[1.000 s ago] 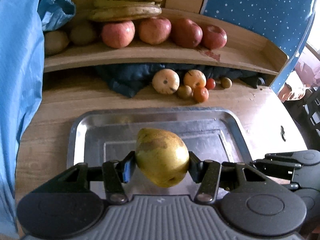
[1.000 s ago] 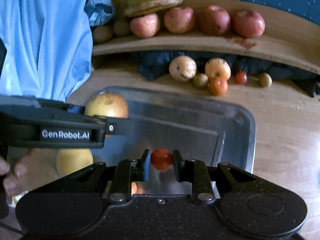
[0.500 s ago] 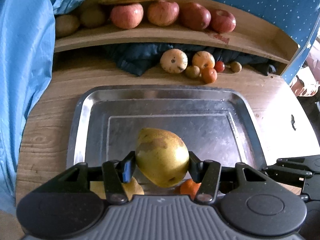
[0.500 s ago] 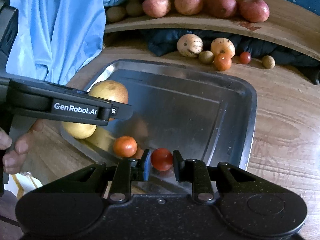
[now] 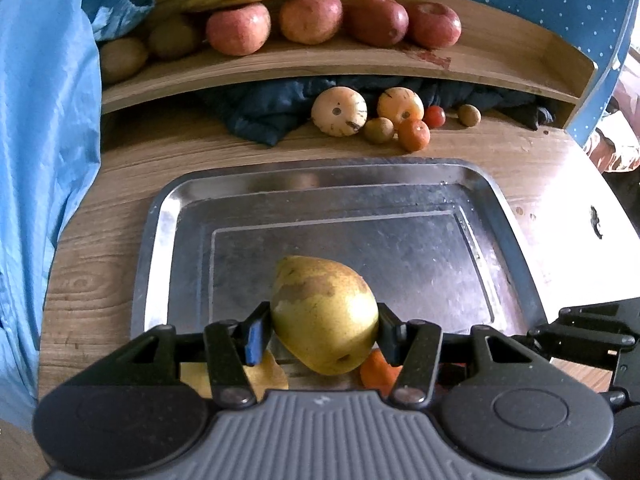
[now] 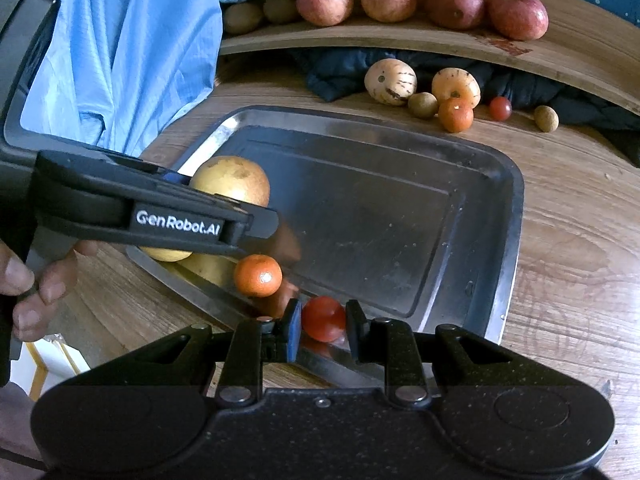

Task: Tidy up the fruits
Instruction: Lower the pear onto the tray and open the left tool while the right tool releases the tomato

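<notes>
Both claws hang over the near edge of the metal tray [image 5: 168, 216], fruit already in them. The left claw [image 5: 324, 326] clamps a pear [image 5: 324, 316], its narrow end pointing away toward the shelf. The right claw [image 6: 322, 326], nearly closed, pinches a small red tomato [image 6: 323, 318] just above the tray's near rim, beside a tangerine [image 6: 258, 275] lying in the tray. For both, the drop spot lies straight below.
</notes>
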